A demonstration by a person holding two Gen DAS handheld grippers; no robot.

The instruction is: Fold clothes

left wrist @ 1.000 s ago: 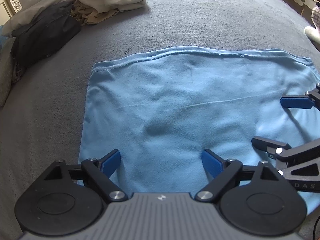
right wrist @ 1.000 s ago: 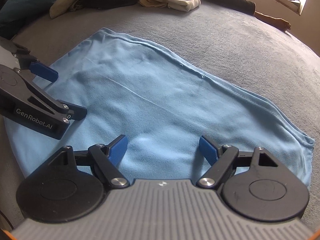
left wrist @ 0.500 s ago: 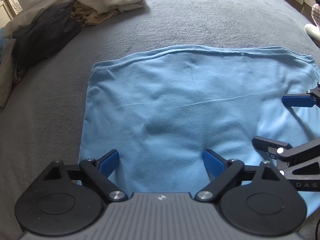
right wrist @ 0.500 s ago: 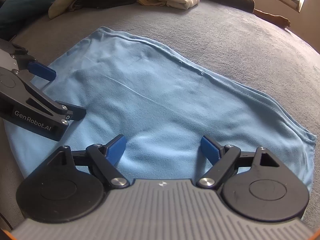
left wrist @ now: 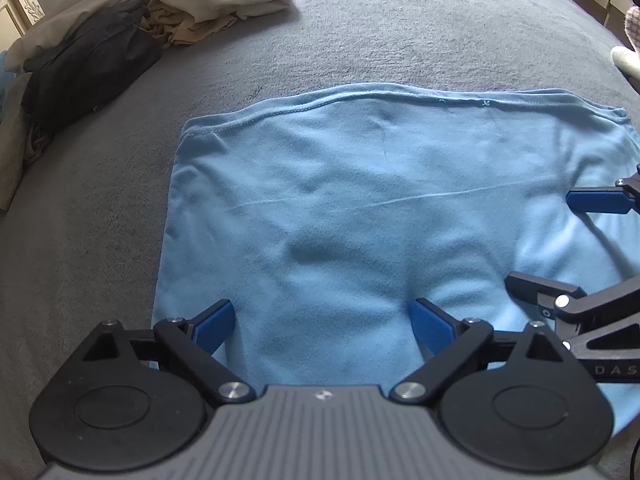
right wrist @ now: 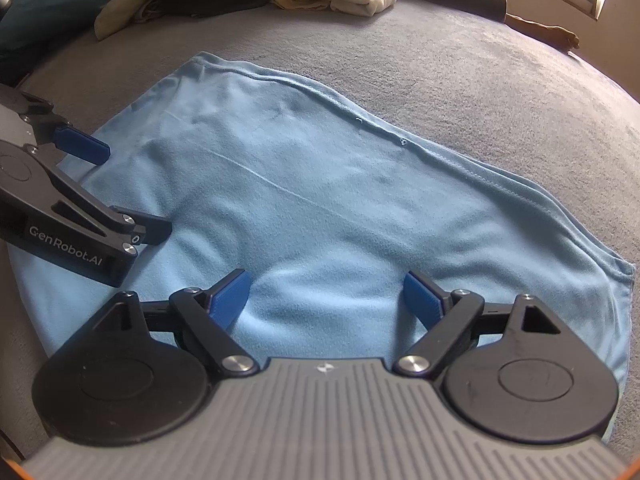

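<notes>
The light blue garment (left wrist: 360, 216) lay flat on the grey bed (left wrist: 400, 32), its near edge hidden under both tongs. The left tongs (left wrist: 322, 322) were opening wide, gripping nothing; the right tongs (right wrist: 327, 294) stood wide, empty too.

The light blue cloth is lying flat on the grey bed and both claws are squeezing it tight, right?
Not quite. The light blue cloth does lie flat on the grey bed, but neither claw squeezes it. The left claw is opening, and the right claw stands wide open, nothing pinched between the pads. Both wrist views show this.
</notes>
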